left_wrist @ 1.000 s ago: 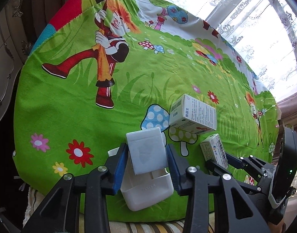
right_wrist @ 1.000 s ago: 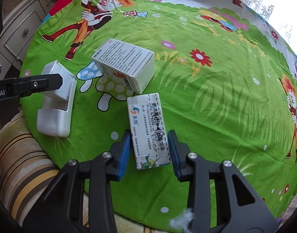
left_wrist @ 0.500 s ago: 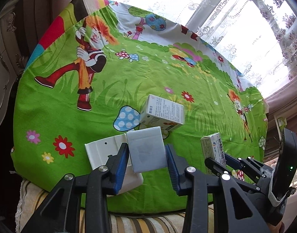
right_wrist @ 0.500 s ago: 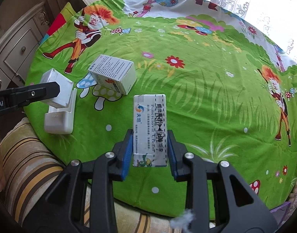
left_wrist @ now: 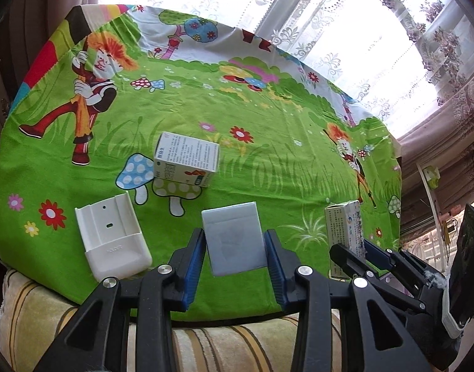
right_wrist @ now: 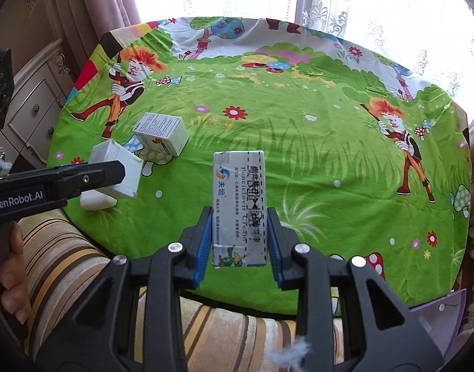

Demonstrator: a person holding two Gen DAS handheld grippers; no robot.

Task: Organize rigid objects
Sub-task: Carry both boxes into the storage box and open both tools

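My left gripper (left_wrist: 234, 255) is shut on a plain white box (left_wrist: 233, 238), held above the table's near edge. That white box (right_wrist: 117, 169) also shows in the right wrist view, clamped by the left gripper's black finger (right_wrist: 91, 178). A white plastic holder (left_wrist: 111, 237) lies flat on the green cloth, left of the left gripper. My right gripper (right_wrist: 239, 237) is shut on a long medicine carton (right_wrist: 238, 204) with blue logo and printed text, lifted off the cloth. The same carton (left_wrist: 344, 229) appears at the right of the left wrist view. A larger white medicine box (left_wrist: 187, 158) rests near the mushroom print.
A round table carries a bright green cartoon cloth (right_wrist: 299, 130). A striped cushion (right_wrist: 66, 263) lies under the near edge. A pale cabinet with drawers (right_wrist: 32, 105) stands at the left, lace curtains (left_wrist: 330, 31) and a window behind. A person's hand (right_wrist: 10, 266) holds the left gripper.
Both grippers rose and drew back from the table with their boxes. The white box came out of the plastic holder, which stays on the cloth. The carton was lifted off the cloth.
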